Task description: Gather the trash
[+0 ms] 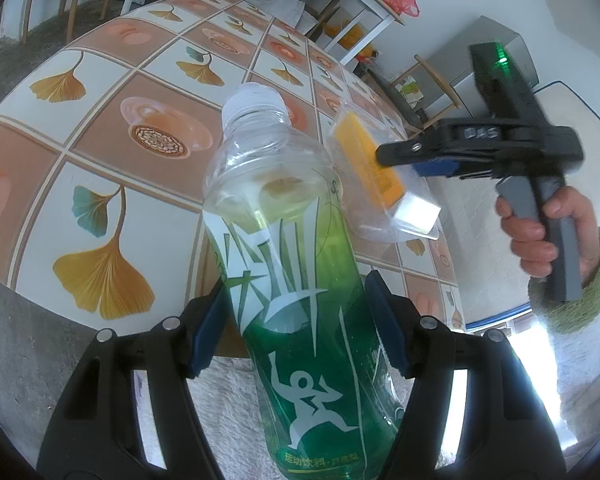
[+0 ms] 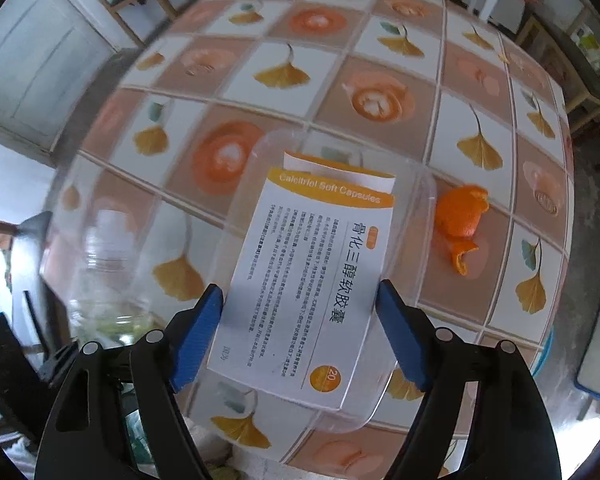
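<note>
The left tool [image 1: 296, 320] is clenched on a clear plastic bottle [image 1: 296, 264] with a green label, its blue pads pressing the middle of the body from both sides, lifted above the near edge of the tiled-pattern worktop [image 1: 112, 92]. The bottle's long axis runs away from the tool, its white cap [image 1: 254, 102] pointing forward and slightly left over the worktop. It looks nearly empty, so it is probably light; the thin wall is likely to dent and slip under a hard squeeze, and the labelled midsection, where it is gripped now, seems the safest place to hold. To the right, the right tool [image 2: 300, 320] is closed on a clear plastic tray [image 2: 340, 412] carrying a white and orange medicine box [image 2: 304, 280], also held above the worktop and close beside the bottle's shoulder. The box's long axis points forward from the tool, orange band at the far end. Tray and box are probably light and fairly stiff, though the box might slide if tilted. Farther right, orange peel [image 2: 462, 224] lies on the worktop, not yet collected.
</note>
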The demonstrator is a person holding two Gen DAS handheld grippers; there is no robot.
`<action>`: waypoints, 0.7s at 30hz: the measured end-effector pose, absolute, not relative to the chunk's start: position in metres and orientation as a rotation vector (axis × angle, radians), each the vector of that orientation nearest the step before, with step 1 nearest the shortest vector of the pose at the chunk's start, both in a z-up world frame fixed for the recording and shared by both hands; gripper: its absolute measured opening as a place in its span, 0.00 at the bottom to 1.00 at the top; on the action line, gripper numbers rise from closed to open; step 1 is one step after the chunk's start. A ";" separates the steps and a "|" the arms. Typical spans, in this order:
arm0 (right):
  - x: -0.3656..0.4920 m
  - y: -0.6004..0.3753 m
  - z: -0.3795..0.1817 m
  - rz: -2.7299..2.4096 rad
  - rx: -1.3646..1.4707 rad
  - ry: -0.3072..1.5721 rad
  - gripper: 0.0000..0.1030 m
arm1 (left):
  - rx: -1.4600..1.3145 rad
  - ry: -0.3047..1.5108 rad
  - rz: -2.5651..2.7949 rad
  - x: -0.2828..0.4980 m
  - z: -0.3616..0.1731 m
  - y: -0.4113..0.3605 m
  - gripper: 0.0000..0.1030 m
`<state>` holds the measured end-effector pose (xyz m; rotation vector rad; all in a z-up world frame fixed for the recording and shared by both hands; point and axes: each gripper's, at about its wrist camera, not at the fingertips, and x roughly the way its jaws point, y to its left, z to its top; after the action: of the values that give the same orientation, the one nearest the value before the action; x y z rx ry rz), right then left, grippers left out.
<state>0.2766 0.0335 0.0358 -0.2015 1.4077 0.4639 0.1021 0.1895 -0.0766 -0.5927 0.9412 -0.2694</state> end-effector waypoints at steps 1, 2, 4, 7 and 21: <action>0.272 0.034 0.041 0.476 -0.207 1.395 0.73 | -0.592 0.941 -0.269 0.102 -0.076 0.189 0.61; 0.269 0.033 0.047 0.488 -0.210 1.382 0.73 | -0.592 0.941 -0.269 0.102 -0.076 0.189 0.61; 0.265 0.030 0.063 0.515 -0.186 1.349 0.73 | -0.593 0.941 -0.268 0.102 -0.076 0.189 0.61; 0.266 0.023 0.080 0.547 -0.106 1.315 0.73 | -0.595 0.944 -0.266 0.102 -0.075 0.189 0.61; 0.197 -0.071 0.095 0.683 0.386 1.141 0.74 | -0.616 0.996 -0.212 0.109 -0.074 0.186 0.58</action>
<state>0.1971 -0.0712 0.0955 0.3857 1.1408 0.6829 0.1091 0.1864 -0.0742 -0.6157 0.9963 -0.2116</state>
